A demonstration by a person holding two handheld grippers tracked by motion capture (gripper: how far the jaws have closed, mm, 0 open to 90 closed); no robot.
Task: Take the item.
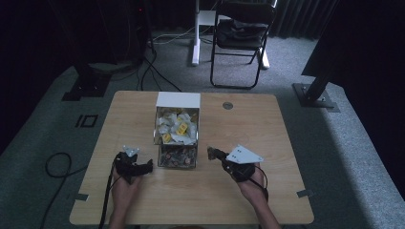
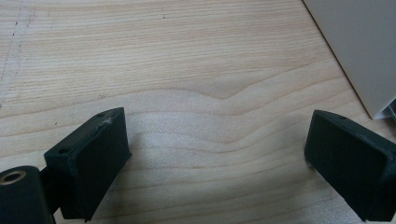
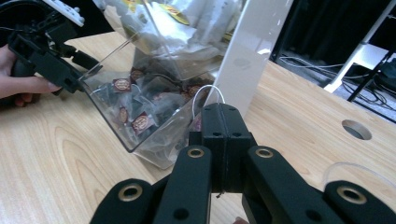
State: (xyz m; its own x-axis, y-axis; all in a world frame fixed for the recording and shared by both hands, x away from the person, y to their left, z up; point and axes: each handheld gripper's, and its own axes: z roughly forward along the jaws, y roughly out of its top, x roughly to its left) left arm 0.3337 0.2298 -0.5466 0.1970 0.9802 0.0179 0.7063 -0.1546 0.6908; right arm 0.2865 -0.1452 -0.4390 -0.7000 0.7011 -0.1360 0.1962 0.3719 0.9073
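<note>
**Operator:** Jaws first, nearest to me. On my right gripper the two black jaws are pressed flat together with nothing between them. On my left gripper they stand wide apart over bare wood, also with nothing between them.

**Observer:** Where are the hands on the table?

**Operator:** From the high view, both sit at the near part of the wooden table. The left gripper is just left of the clear dispenser, and the right gripper is just right of it, its grey plate on top. Neither touches the dispenser as far as I can tell.

**Observer:** And the thing you're working at?

**Operator:** The dispenser stands between my two grippers, a little farther out, near the table's middle. In the right gripper view its lower bin lies just past my closed jaw tips and to their left, holding dark packets with round brown labels. The jaws point at its white side panel.

**Observer:** Above that?

**Operator:** The upper compartment holds pale packets with yellow tags.

**Observer:** Anything beyond?

**Operator:** A round cable hole near the far edge of the table, then a folding chair on the carpet behind.
</note>
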